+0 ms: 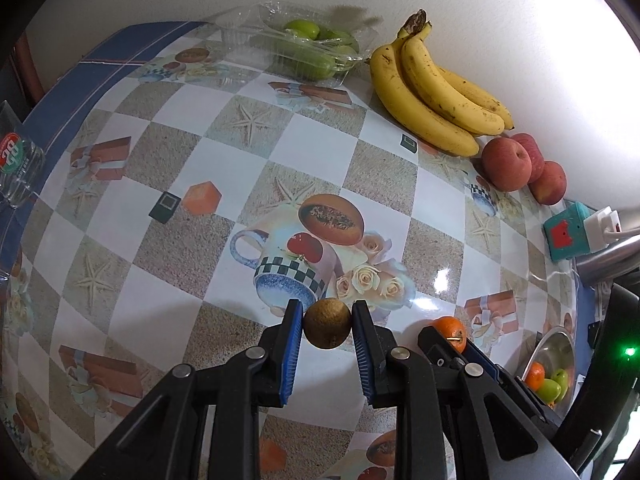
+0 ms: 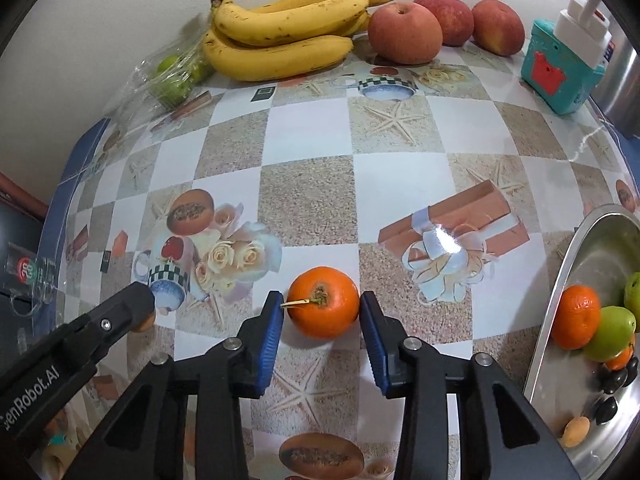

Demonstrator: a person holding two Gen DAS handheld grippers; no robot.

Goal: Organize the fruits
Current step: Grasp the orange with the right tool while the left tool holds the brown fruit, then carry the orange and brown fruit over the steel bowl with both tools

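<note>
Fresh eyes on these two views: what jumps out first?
The left gripper is shut on a small brown fruit, and the orange sits between the right gripper jaws, low and central in each view. Behind, bananas and red apples line the wall; a steel bowl sits far right.

Each hand-held gripper (image 2: 322,330) looks black, with ribbed blue pads and silver screws.

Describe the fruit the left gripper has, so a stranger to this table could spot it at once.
Start from the banana bunch against the wall and come straight down the checkered tablecloth to the near edge. There the left gripper is shut on a small round kiwi. It is dull brown and rough, unlike the glossy orange beside it.
</note>
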